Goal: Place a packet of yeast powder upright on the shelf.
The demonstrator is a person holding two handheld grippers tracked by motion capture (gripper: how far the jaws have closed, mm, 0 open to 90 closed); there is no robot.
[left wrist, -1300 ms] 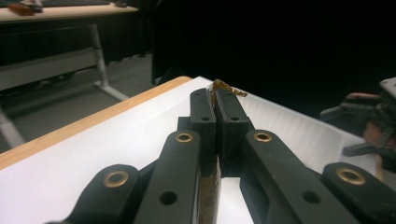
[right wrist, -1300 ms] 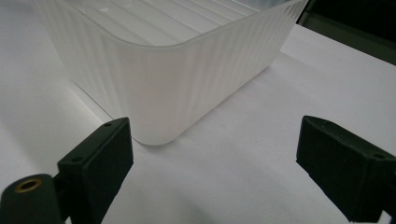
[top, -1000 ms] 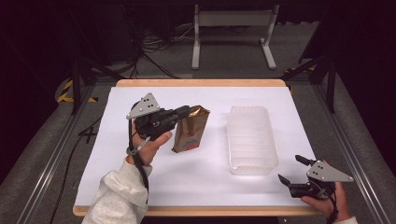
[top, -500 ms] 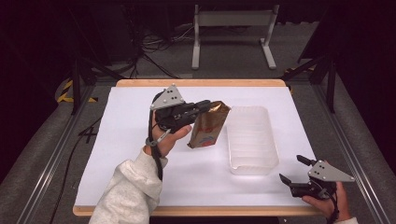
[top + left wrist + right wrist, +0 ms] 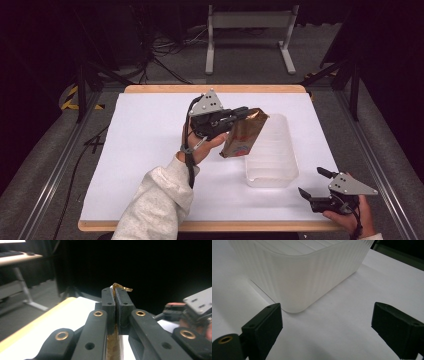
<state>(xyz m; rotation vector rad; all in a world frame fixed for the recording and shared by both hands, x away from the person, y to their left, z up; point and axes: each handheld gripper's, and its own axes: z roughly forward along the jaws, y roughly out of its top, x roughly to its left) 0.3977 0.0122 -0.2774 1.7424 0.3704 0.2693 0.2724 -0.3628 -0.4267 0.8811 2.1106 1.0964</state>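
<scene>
Brown paper pouch (image 5: 243, 134) hangs pinched by its top edge in the closed left gripper (image 5: 241, 112), beside the translucent plastic bin (image 5: 280, 170). Centre it over the bin, lower, then release. Right gripper (image 5: 311, 183) rests open nearby.

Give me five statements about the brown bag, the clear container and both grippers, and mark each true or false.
1. The left gripper is shut on the top edge of the brown paper bag. True.
2. The bag lies flat on the white table. False: it hangs lifted, tilted, beside the container.
3. The right gripper has its jaws open with nothing between them. True.
4. The translucent plastic container holds the bag. False: it looks empty.
5. The right gripper grips the container's wall. False: it sits apart, near the container's corner.
</scene>
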